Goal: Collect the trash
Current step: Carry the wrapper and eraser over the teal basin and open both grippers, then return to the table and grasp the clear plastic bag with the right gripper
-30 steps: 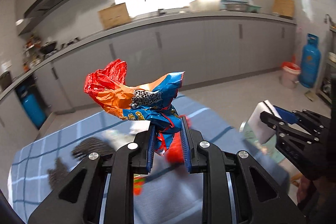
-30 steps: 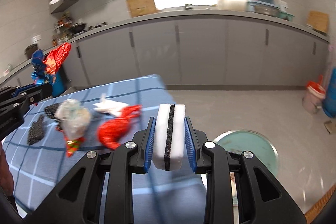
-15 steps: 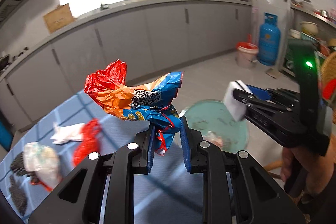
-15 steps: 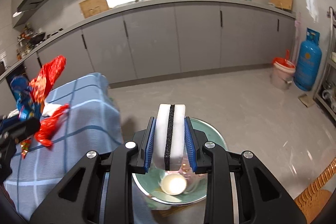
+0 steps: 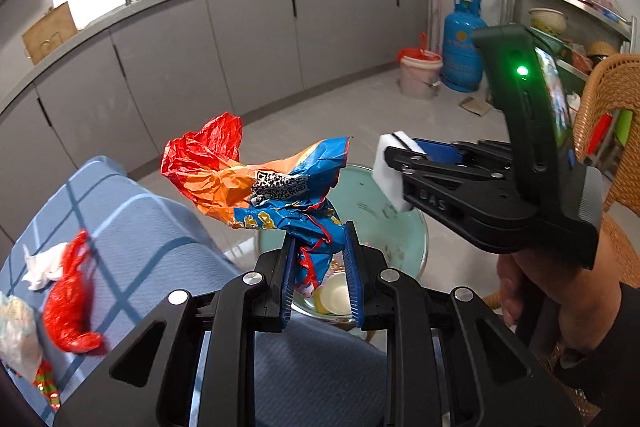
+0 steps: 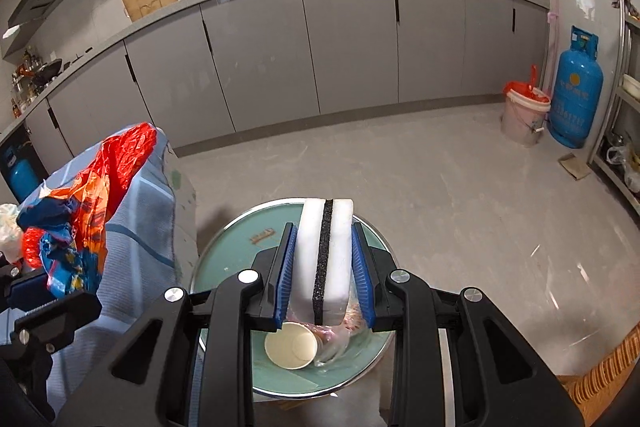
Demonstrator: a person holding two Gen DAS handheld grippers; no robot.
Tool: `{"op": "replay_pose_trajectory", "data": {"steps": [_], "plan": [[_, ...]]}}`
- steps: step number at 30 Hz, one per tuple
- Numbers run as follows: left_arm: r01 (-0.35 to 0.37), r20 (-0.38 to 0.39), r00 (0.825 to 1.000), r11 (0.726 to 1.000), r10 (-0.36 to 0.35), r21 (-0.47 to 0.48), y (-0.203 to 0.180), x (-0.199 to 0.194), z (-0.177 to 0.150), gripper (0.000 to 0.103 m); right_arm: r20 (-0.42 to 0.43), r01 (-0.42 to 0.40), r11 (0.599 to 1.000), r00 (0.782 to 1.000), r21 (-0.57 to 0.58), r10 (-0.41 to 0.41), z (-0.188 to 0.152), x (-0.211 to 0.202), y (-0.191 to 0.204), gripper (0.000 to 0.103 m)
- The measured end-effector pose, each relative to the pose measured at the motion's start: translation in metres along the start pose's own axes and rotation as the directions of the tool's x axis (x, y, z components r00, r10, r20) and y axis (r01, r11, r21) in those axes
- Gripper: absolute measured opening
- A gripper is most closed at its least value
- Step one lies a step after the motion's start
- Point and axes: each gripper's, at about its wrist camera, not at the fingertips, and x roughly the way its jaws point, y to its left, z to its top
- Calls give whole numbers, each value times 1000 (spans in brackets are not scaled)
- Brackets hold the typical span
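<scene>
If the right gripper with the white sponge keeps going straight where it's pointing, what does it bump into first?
Probably the green basin below it. The right gripper and its sponge point down at the paper cup lying inside, though depth is hard to judge.

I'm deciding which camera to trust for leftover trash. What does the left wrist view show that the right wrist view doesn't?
Only the left wrist view shows the red wrapper and white tissue lying on the blue checked cloth. Only the right wrist view shows the paper cup's full mouth in the green basin. Both show the left claw gripping the crumpled snack bag and the right claw gripping the white sponge.
</scene>
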Motion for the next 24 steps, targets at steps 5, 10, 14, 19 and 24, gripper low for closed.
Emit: {"op": "replay_pose_trajectory", "data": {"steps": [5,10,14,19,24], "plan": [[17,-23,1000,1000,-17,18,-6,16,-2,32,-11,-17,1000,1000,13,17,-3,16,-8,46],[-25,-39,999,999,26,36,-6,19,-9,66,-10,-6,999,1000,42,6,-5,20,-19,56],[-74,-40,996,997,74,20,5,10,-15,77,-2,11,997,1000,82,-10,-6,14,-28,64],[-145,-41,989,989,145,-13,24,-11,-21,85,-5,16,993,1000,116,-16,-8,6,-32,72],[-201,-27,979,978,200,-61,46,-36,-24,89,4,-5,993,1000,118,5,-9,-6,-21,74]]}}
